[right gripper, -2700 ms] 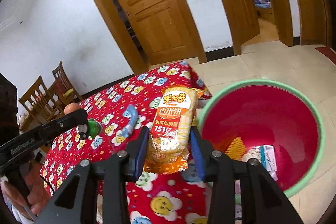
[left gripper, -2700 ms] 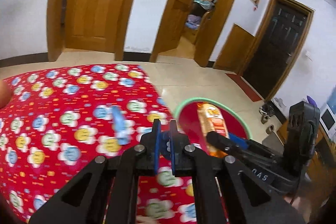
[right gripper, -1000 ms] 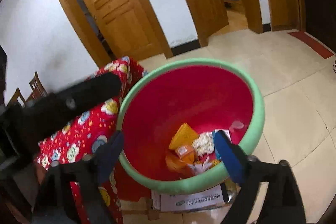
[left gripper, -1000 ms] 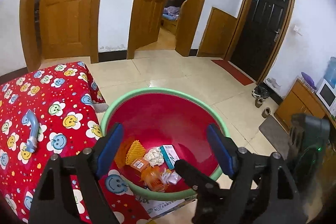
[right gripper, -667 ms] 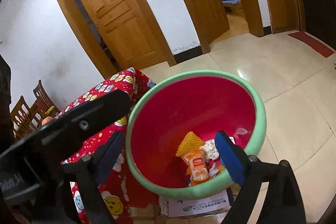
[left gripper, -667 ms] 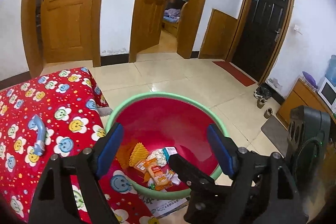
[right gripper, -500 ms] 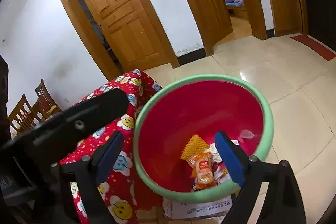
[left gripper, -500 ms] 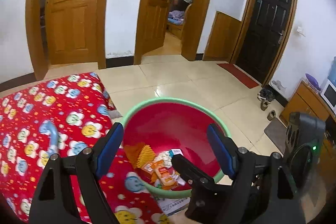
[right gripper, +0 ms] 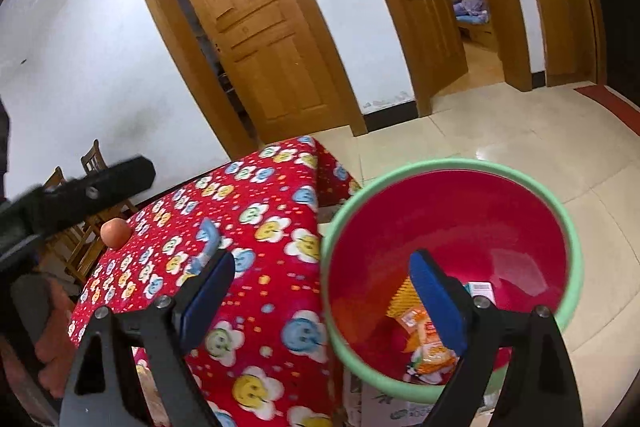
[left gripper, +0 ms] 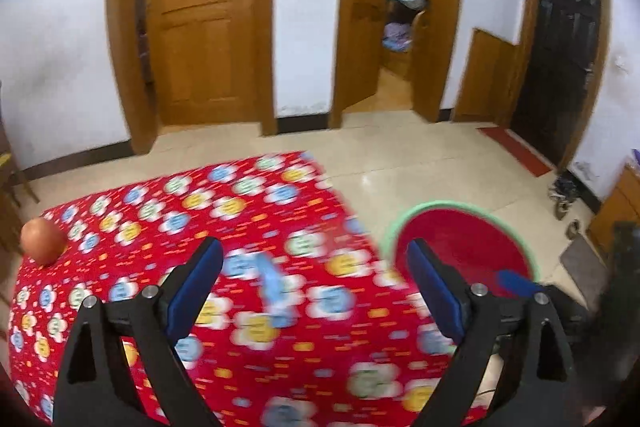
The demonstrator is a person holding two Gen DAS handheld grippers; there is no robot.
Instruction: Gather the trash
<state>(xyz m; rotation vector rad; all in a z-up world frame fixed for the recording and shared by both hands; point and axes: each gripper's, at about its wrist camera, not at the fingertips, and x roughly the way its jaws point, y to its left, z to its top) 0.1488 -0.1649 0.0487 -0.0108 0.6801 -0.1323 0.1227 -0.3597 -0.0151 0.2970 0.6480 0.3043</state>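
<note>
On the red flower-print bench (left gripper: 280, 367), an orange fruit (left gripper: 42, 241) sits far left of the blue wrapper (left gripper: 272, 287). The left hand-held gripper (left gripper: 314, 291), jaws just widened, stands apart and empty above that wrapper. Right of it, the green-rimmed bin (right gripper: 572, 267) stands beside the bench holding snack packets (right gripper: 428, 343); the right hand-held gripper (right gripper: 324, 297) gapes empty at its rim.

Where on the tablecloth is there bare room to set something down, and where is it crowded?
Bare: the tablecloth between the orange fruit and the blue wrapper, and the far corner. Crowded: the bottom of the red bin, littered with wrappers.
</note>
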